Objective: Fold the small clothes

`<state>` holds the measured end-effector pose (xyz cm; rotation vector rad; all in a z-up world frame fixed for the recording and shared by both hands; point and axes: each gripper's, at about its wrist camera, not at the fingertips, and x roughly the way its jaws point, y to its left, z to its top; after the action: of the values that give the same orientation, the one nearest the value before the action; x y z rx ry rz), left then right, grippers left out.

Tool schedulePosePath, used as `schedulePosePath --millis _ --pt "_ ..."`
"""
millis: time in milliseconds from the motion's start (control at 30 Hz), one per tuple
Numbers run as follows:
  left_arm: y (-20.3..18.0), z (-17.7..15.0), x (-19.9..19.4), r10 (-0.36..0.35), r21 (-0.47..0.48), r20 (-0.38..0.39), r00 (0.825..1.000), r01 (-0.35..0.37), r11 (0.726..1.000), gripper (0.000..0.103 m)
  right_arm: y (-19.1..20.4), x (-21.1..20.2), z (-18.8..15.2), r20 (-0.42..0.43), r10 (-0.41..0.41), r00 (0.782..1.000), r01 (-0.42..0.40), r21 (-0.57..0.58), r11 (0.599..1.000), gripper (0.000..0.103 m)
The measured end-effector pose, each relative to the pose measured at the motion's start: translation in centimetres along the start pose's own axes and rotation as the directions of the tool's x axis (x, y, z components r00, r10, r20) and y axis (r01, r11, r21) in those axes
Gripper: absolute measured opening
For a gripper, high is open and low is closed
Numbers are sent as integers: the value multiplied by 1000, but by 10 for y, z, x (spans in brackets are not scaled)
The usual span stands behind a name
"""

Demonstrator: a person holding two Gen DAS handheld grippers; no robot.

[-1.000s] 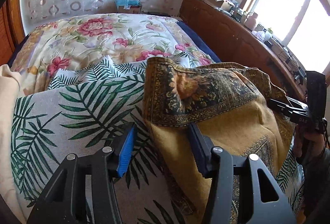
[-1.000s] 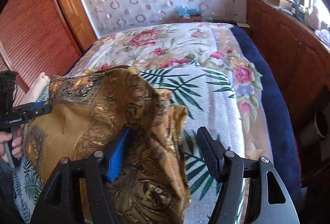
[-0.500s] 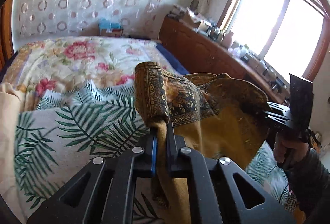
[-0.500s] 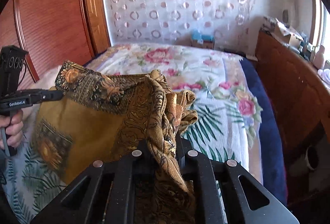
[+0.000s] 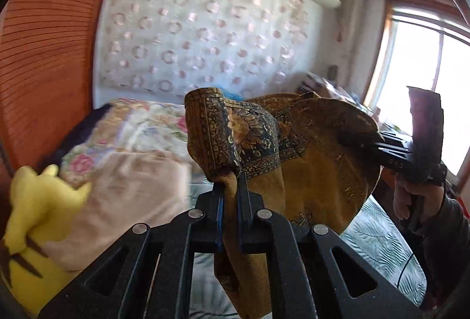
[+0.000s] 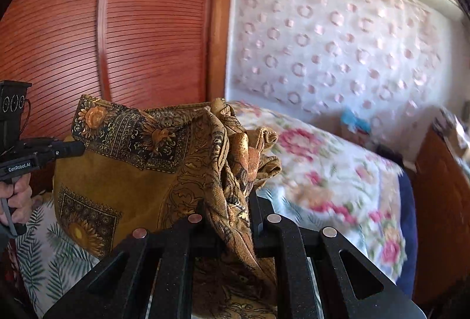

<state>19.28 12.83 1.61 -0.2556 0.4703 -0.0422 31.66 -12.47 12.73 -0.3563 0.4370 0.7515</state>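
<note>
A mustard-brown patterned cloth (image 5: 317,172) with a dark floral border hangs in the air between both grippers, above the bed. My left gripper (image 5: 229,192) is shut on one bunched corner of it, and the fabric trails down between the fingers. In the right wrist view my right gripper (image 6: 227,201) is shut on the opposite bunched edge of the cloth (image 6: 123,172). Each view shows the other gripper at the cloth's far side: the right one (image 5: 373,146) and the left one (image 6: 79,147), each held by a hand.
Below lies a bed with a floral quilt (image 6: 332,172) and a palm-leaf sheet (image 5: 382,245). A beige blanket (image 5: 123,201) and a yellow plush toy (image 5: 32,219) sit at the left. A wooden louvred wardrobe (image 6: 117,25) and a wooden dresser (image 6: 440,187) flank the bed.
Both grippers closed on the cloth's two edges as it lay on the bed. They then lifted it clear of the sheet, and the views tilted up toward the wall.
</note>
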Motion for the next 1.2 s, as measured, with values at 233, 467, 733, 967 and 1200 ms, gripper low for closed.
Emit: schedulePosePath --millis 233,467,733,967,1200 --pt "77 -30 -18 152 -185 13 988 -147 972 8 61 92 68 -52 69 996 -79 -235 969 12" --pt "106 -65 -22 209 -223 -55 976 -216 950 8 76 166 103 -109 127 986 -155 -306 939 12" --pt "116 -79 -21 243 -230 -110 964 -263 937 8 94 230 116 -167 172 971 -219 -321 922 14" --pt "112 -78 -18 263 -204 -123 957 -284 937 8 83 240 124 -78 122 989 -136 -196 971 45" --pt "115 -78 -16 280 -190 -139 950 -303 934 8 78 239 101 -70 140 988 -149 -149 978 52"
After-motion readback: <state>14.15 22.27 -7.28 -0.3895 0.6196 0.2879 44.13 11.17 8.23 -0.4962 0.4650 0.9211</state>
